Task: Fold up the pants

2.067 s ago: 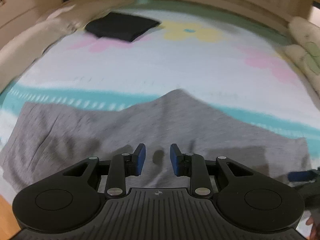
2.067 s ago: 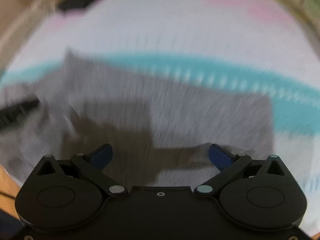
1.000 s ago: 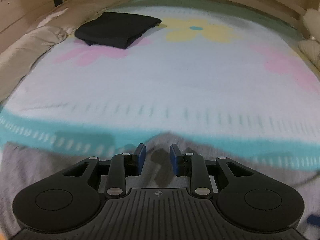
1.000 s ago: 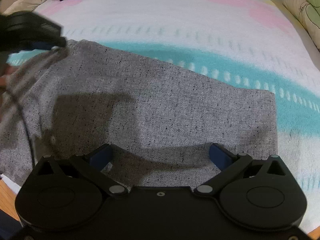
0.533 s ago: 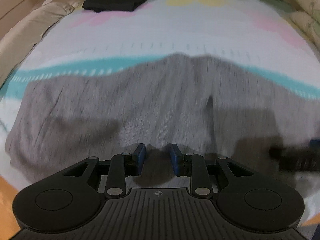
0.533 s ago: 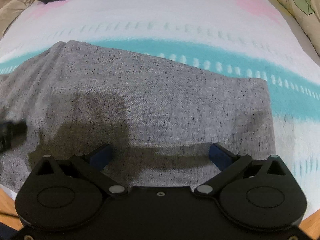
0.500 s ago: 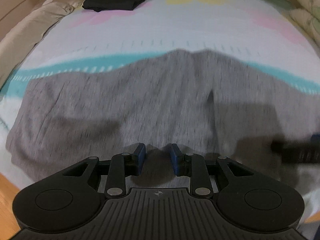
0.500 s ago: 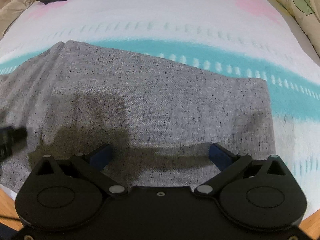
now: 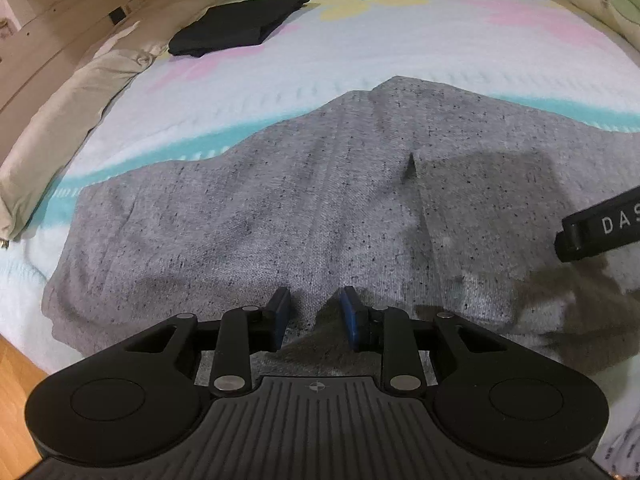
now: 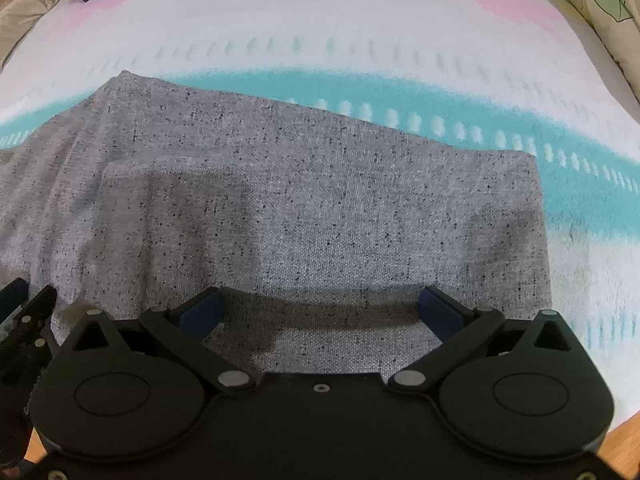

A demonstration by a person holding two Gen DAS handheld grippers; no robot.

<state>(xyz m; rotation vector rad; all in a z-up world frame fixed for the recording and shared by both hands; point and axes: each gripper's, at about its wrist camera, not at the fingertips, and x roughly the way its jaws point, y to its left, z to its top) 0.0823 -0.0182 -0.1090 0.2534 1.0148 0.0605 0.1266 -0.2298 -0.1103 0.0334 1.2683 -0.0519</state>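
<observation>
Left wrist view: my left gripper (image 9: pixel 315 312) hangs over the grey pants (image 9: pixel 304 208), jaws narrow with a raised ridge of cloth between the pads; whether they pinch it I cannot tell. A folded black garment (image 9: pixel 240 24) lies at eleven o'clock.

Right wrist view: my right gripper (image 10: pixel 320 312) gapes wide over the pants (image 10: pixel 320 200), which are spread on the bedsheet (image 10: pixel 320 32).

This is a bedroom in a home: a bed (image 9: pixel 400 52) with flowered sheet, pillows (image 9: pixel 68 120) along its left edge, and wooden floor (image 9: pixel 16 380) beside it.
</observation>
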